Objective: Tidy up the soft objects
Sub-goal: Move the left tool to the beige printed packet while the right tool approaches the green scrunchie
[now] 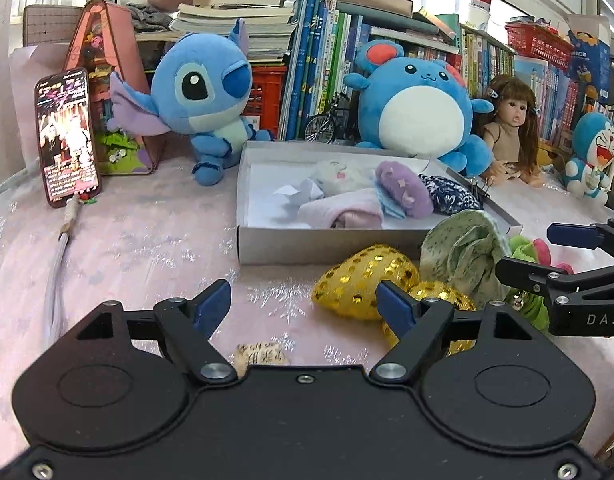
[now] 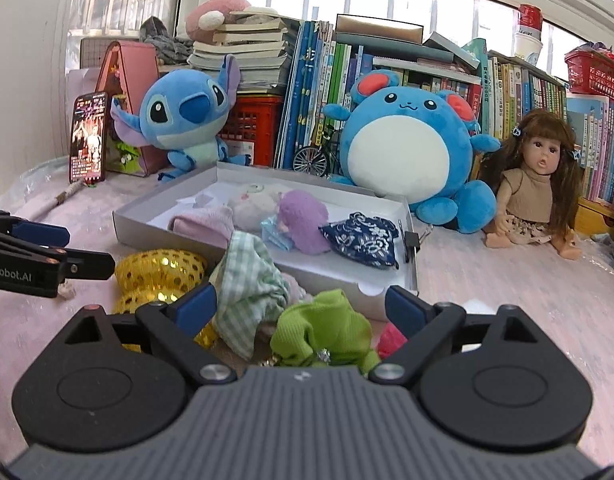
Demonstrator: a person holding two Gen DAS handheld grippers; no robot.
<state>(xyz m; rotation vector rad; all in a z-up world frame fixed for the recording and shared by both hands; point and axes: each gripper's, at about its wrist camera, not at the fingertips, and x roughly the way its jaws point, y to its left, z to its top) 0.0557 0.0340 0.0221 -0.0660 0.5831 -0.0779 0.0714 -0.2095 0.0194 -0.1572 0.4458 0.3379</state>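
The shallow white cardboard box [image 1: 307, 246] served as the landmark on the tabletop [image 1: 147, 248], which was covered in pale pink cloth under clear plastic.

Nearest the cameras, on the near side of the box, the left gripper [image 1: 305, 304] hovered with its blue-padded fingers [image 1: 211, 304] spread apart and nothing between them. Beneath it lay a small tan striped soft piece [image 1: 261, 354], and just past its right finger a shiny gold spotted fabric pouch [image 1: 359, 280] rested in front of the box's near wall. The right gripper [image 2: 303, 306] also stood wide open, gripping nothing, above a crumpled bright green knitted garment [image 2: 323, 332] with a pink soft piece [image 2: 391, 340] beside it. A bunched green-and-white checked cloth [image 2: 247, 280] lay against the box's near corner, touching the gold pouch.

Inside the box sat a folded pale pink cloth [image 1: 343, 210], a fluffy white plush [image 1: 335, 174], a lilac fuzzy plush [image 1: 403, 188] and a dark blue patterned fabric pouch [image 1: 447, 198]. A black binder clip [image 2: 411, 242] gripped the box's right wall.

Behind the box, a blue long-eared plush creature [image 1: 205, 92] sat to the left and a round blue plush with a white belly [image 1: 415, 104] to the right, a small metal bicycle model [image 1: 327, 120] between them. Further right of the box sat a brown-haired doll [image 2: 535, 184] and a blue cat figure [image 1: 591, 156]; further left, a lit smartphone [image 1: 67, 136] leaned upright. Rows of books [image 1: 327, 52] lined the back.
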